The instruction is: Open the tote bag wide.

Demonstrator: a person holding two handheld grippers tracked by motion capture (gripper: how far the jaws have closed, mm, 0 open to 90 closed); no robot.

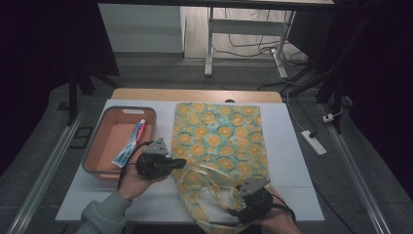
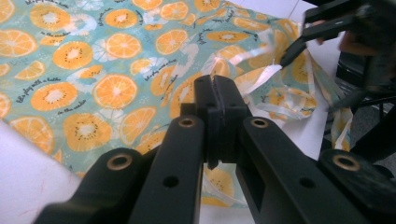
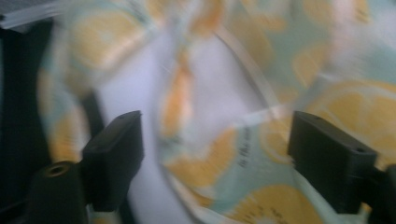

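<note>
1. High view: we see the fruit-print bag (image 1: 219,139) lying flat on the white table (image 1: 292,161), its handles (image 1: 204,178) loose at the near edge. Just left of it stands the orange tray (image 1: 97,146) with a toothpaste tube (image 1: 130,144) still inside. We judge the work to be at an early stage: the bag mouth is not yet opened and nothing is loaded.
2. High view, pose: the left gripper (image 1: 178,163) is held level, palm up, its tips at the bag's near-left corner. The right gripper (image 1: 234,212) sits low at the near edge, over the handles.
3. Left gripper view: the left gripper (image 2: 215,86) has its jaws pressed together. Fabric lies right at the tips, but we cannot tell whether any is pinched. Farther off, the right gripper (image 2: 287,58) reaches toward a pale handle strap (image 2: 261,74).
4. Right gripper view: the right gripper (image 3: 215,140) has its jaws spread wide, with blurred handle fabric (image 3: 210,163) between them, not gripped.
</note>
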